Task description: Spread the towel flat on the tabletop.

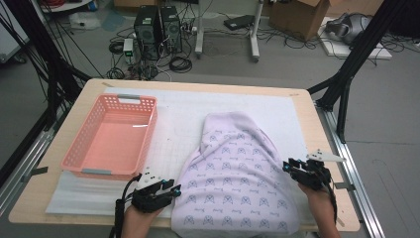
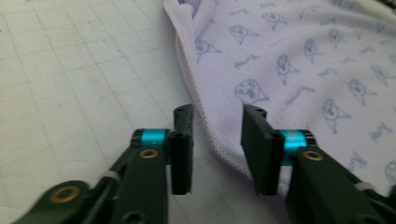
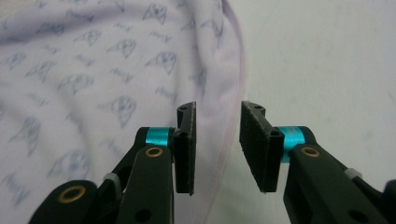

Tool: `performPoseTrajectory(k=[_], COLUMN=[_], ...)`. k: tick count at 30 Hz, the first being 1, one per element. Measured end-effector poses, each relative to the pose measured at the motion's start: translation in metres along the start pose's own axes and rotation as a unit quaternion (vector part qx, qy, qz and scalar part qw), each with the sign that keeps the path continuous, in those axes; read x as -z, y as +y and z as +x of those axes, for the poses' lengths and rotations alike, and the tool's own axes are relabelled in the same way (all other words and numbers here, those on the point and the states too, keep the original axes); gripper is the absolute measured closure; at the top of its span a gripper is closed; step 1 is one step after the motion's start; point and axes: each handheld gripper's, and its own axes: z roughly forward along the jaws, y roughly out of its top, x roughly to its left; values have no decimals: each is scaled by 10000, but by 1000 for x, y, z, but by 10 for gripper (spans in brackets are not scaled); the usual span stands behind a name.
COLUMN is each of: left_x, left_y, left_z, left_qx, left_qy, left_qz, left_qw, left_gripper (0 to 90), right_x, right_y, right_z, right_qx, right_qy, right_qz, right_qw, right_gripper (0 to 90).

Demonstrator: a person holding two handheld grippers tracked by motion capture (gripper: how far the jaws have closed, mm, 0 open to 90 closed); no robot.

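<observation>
We see the lilac printed cloth (image 1: 237, 178) spread across the white mat (image 1: 178, 119). Our left gripper (image 1: 174, 191) straddles its left hem, jaws parted, gripping nothing; our right gripper (image 1: 288, 166) likewise gapes over the right hem.

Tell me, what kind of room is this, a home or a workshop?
Most likely a lab or workshop, not a home. Two computer towers stand on the bare floor amid loose cables, a cardboard box lies behind, and the table sits inside a black metal frame.
</observation>
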Motion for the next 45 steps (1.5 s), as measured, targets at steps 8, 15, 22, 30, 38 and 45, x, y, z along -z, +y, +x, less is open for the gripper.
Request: performPoseTrajectory(k=[8,15,22,30,38,45], left_x=[-2,-21,-46,-71,-102,-139], left_y=[9,27,47,66,83,95], left_z=[2,13,20,25,35,26], left_qx=[-47,91,184,178,292,36], left_qy=[-89,-294,-353,-220,-49,-146], left_qz=[-352,-272,-185,-214,-158,417], left_qw=[9993,9992,9990,9994,9994,9990], left_gripper=[472,477,499,542,558,580], right_x=[-42,-91,-83,-33,-19,-17], right_y=[29,55,53,23,14,15], right_z=[-14,-16,-19,-55,-56,-49], right_qx=[125,224,482,25,-222,-146], right_qy=[-276,-296,-594,-895,-166,152], right_qz=[195,556,702,452,95,-48], right_qw=[9994,9978,9946,9950,9996,9998], right_gripper=[673,671,881,880,663,586])
